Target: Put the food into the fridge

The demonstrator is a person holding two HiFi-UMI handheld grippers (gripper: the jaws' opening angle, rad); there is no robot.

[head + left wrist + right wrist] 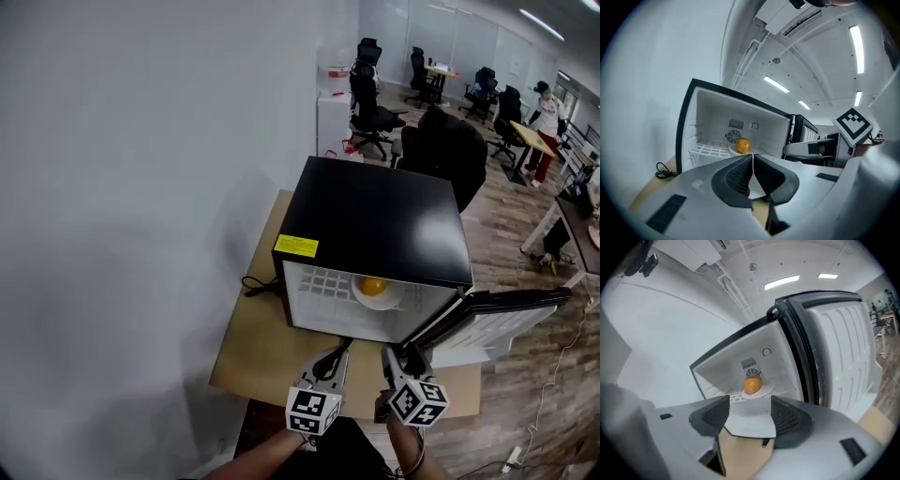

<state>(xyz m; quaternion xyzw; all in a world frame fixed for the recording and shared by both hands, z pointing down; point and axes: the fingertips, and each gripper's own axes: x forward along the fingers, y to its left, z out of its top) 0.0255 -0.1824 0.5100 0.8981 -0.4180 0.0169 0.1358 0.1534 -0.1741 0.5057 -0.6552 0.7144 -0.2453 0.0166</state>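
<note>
A black mini fridge [375, 220] stands on a tan table [248, 361] with its door [497, 314] swung open to the right. Inside, an orange food item [371, 285] lies on a white plate [382, 302] on the wire shelf. It also shows as the orange food [743, 145] in the left gripper view and the orange food [752, 385] on its plate [763, 392] in the right gripper view. My left gripper [336, 356] hangs just in front of the opening, shut and empty. Beside it my right gripper [398, 358] is open and holds nothing.
A black cable [261, 284] lies on the table left of the fridge, by the white wall. The open door [839, 357] juts out on the right. Office chairs [370, 103], desks and a person [544, 127] stand farther back.
</note>
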